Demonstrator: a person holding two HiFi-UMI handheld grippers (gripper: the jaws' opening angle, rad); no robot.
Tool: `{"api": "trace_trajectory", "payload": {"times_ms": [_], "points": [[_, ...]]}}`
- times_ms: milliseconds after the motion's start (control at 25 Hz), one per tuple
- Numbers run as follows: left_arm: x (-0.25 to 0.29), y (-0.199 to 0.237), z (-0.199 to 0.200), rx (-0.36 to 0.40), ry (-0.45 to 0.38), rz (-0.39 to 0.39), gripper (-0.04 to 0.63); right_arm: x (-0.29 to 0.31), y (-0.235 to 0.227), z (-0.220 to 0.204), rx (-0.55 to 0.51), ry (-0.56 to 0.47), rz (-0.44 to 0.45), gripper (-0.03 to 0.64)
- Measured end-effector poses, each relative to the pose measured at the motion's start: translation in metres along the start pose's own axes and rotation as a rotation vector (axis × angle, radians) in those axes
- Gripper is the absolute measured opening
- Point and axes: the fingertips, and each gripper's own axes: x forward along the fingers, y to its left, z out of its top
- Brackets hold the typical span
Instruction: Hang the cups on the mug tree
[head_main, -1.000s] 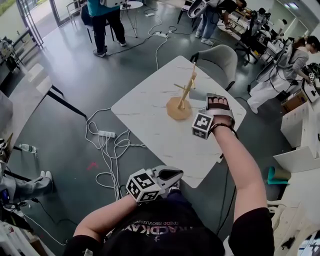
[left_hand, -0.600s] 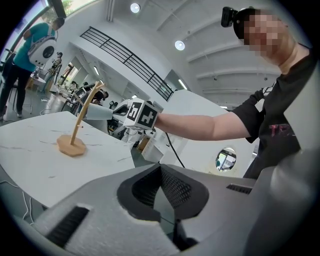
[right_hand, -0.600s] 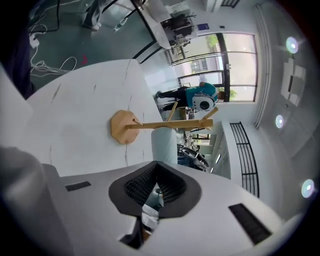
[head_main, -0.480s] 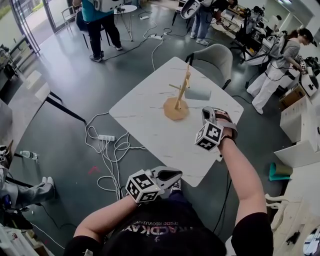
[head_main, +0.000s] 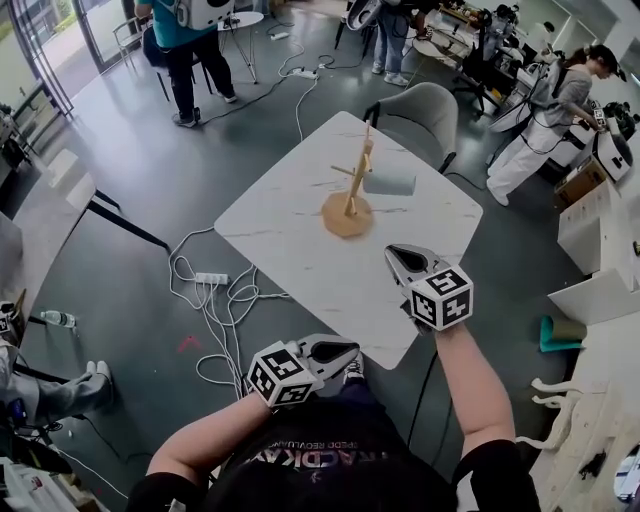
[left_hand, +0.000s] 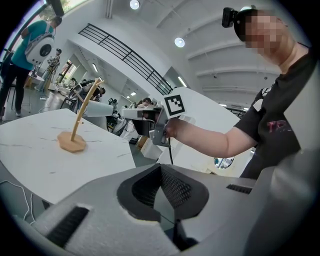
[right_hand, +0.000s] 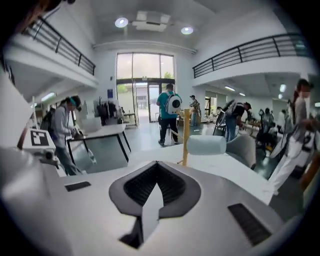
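A wooden mug tree (head_main: 352, 188) stands on the white marble table (head_main: 290, 230), right of its middle. A pale grey cup (head_main: 388, 183) hangs sideways on a right-hand peg. My right gripper (head_main: 394, 254) hovers over the table's near right part, well short of the tree, shut and empty. Its own view shows the cup (right_hand: 206, 144) and the tree's pole (right_hand: 186, 140) straight ahead of the closed jaws. My left gripper (head_main: 358, 347) is held low off the table's near edge, shut on nothing. From there the mug tree (left_hand: 80, 116) and the right gripper (left_hand: 159, 126) are in sight.
A grey chair (head_main: 430, 115) stands at the table's far side. Cables and a power strip (head_main: 212, 278) lie on the floor to the left. Several people work at the back, and white boxes (head_main: 590, 240) stand on the right.
The right gripper let go of the cup, left it hanging on the tree, drew back toward the near edge, rolled and closed its jaws. The left gripper stayed put.
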Motion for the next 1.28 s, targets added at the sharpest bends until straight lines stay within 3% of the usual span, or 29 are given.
{"api": "trace_trajectory", "payload": {"times_ms": [240,640,840,1280], "points": [[-0.011,0.004,-0.011,-0.007,0.007,0.020,-0.003,-0.027,0.042,-0.017,0.256,-0.118,0.109,0.011],[-0.034,0.014,-0.025,-0.045,0.011,0.071,-0.003,-0.037,0.128,-0.073,0.425,-0.093,0.238,0.011],[-0.040,0.012,-0.027,-0.041,0.020,0.074,-0.003,-0.043,0.168,-0.091,0.465,-0.076,0.288,0.011],[-0.047,0.000,-0.029,-0.031,0.004,0.074,-0.003,-0.063,0.191,-0.106,0.487,-0.090,0.272,0.011]]}}
